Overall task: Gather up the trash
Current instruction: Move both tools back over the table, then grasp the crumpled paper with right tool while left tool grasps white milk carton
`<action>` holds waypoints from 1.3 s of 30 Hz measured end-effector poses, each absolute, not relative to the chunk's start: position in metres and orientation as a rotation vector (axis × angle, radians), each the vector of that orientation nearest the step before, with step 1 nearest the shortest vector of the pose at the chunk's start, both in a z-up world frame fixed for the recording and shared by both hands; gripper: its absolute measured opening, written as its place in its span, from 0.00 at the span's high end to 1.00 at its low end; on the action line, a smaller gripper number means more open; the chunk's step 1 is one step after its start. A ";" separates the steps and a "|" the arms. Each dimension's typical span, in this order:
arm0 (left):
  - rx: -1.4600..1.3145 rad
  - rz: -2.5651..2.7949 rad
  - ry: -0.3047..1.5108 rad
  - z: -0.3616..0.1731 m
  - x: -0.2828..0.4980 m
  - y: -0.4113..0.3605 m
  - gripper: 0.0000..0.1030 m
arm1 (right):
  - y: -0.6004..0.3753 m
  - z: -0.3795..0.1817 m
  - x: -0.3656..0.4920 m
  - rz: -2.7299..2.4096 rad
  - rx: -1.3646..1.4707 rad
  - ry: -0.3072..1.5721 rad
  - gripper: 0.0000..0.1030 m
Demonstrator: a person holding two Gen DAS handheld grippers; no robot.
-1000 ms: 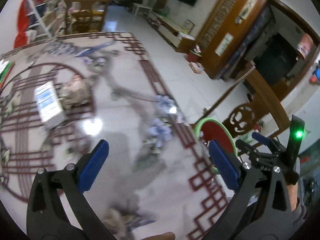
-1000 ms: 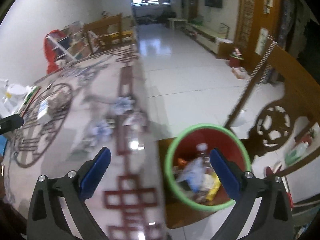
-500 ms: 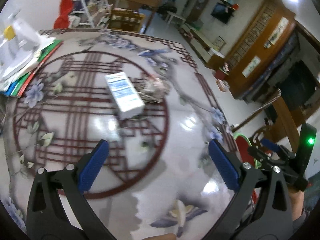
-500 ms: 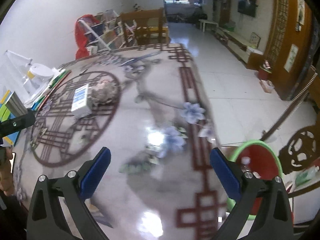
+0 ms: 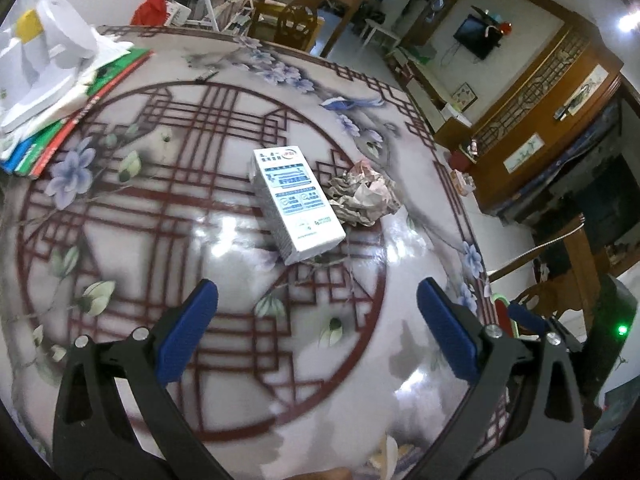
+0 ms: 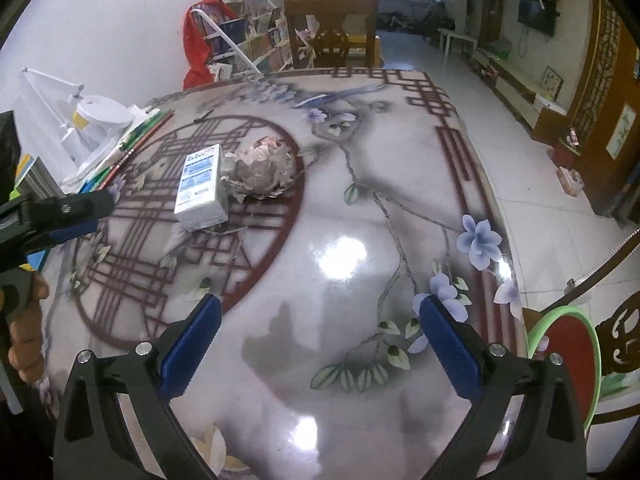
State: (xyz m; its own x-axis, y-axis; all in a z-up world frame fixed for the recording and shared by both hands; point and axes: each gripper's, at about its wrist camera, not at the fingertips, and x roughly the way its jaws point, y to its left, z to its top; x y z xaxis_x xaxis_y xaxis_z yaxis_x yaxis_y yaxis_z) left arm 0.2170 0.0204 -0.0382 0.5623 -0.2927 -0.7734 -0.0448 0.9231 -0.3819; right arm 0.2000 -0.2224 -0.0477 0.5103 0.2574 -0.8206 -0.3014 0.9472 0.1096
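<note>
A white and blue carton (image 5: 294, 200) (image 6: 201, 184) lies flat on the patterned table (image 5: 224, 288) (image 6: 360, 208). A crumpled paper wad (image 5: 364, 194) (image 6: 262, 168) rests against the carton's right side. My left gripper (image 5: 318, 324) hovers open a short way in front of the carton, nothing between its blue pads. My right gripper (image 6: 320, 338) is open too, over the table's near right part, farther from the trash. The red bin with a green rim (image 6: 568, 354) (image 5: 506, 316) stands on the floor off the table's right edge.
Stacked books and folders (image 5: 68, 120) with a white desk lamp (image 6: 86, 120) on them occupy the table's left side. A carved wooden chair (image 6: 622, 344) stands by the bin. A hand (image 6: 20, 320) holds the left gripper at the right wrist view's left edge.
Both grippers have swung left from the bin and table edge toward the table's middle. The carton and paper wad now sit larger and nearer the centre of both views. Both stay open.
</note>
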 end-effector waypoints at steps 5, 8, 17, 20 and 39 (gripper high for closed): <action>-0.360 -0.125 1.002 -0.059 0.246 0.008 0.05 | -0.227 -0.049 0.216 0.338 -0.071 0.986 0.07; -0.340 -0.103 1.029 -0.072 0.263 0.001 0.05 | -0.226 -0.051 0.224 0.337 -0.088 0.989 0.07; -0.286 -0.022 1.055 -0.097 0.283 0.009 0.05 | -0.215 -0.063 0.262 0.360 -0.035 0.990 0.07; -0.280 -0.009 1.050 -0.101 0.285 0.019 0.05 | -0.209 -0.066 0.278 0.372 0.030 1.006 0.07; -0.344 -0.021 0.987 -0.095 0.304 0.054 0.08 | -0.171 -0.087 0.314 0.402 0.172 1.004 0.07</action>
